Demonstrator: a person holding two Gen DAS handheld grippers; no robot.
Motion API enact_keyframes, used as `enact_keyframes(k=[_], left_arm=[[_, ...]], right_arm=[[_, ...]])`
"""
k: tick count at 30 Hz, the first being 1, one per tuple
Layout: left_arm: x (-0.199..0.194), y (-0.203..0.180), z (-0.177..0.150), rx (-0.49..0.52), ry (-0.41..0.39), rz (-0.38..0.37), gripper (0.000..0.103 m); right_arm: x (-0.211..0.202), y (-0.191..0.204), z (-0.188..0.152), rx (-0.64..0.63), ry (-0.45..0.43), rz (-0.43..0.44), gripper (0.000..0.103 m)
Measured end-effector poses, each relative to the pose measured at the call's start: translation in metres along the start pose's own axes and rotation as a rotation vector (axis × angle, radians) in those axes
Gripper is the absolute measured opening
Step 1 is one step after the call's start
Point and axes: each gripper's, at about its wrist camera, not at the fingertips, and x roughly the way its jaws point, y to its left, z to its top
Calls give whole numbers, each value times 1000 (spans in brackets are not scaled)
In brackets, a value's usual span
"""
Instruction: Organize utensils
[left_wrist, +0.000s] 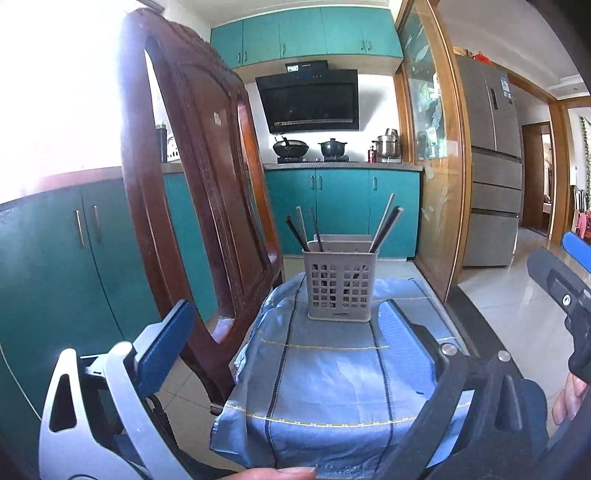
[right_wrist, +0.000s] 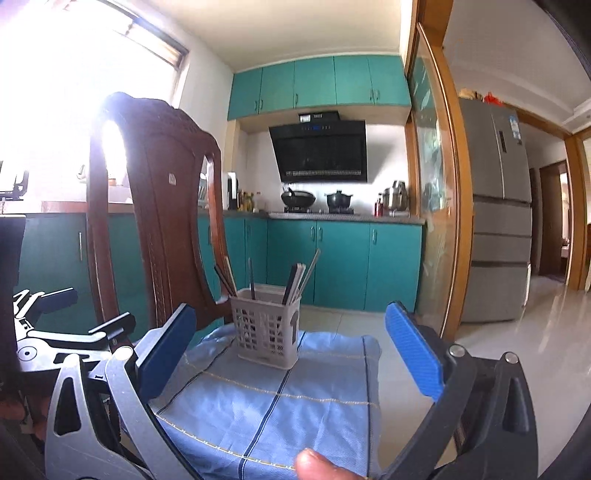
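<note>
Both claws stand wide and empty: the left gripper and right gripper face the grey utensil caddy, chopsticks upright inside, centred on the blue cloth for reach.

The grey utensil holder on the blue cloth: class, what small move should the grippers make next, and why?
Probably hold both grippers back from it. The grey utensil holder stands upright on the blue cloth with all visible chopsticks already inside, and none lying loose on the cloth. The left gripper and right gripper are open and empty.
</note>
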Motion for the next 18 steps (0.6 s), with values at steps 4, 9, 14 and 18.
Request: enact_keyframes(k=[4,9,14,18], left_arm=[[-13,-3,3,16,-24,1,99],[-28,-7,4,23,-42,-16,99],[-42,-12,7,43,-68,-25,99],[-49,-11,9,36,-82,-33,99]], right_arm=[[-16,6,3,-22,-21,-23,100],[-28,6,4,-35,-37,-60,100],[-39,4,8,-29,-59,-77,100],[-44,7,8,-52,-71,-91,100]])
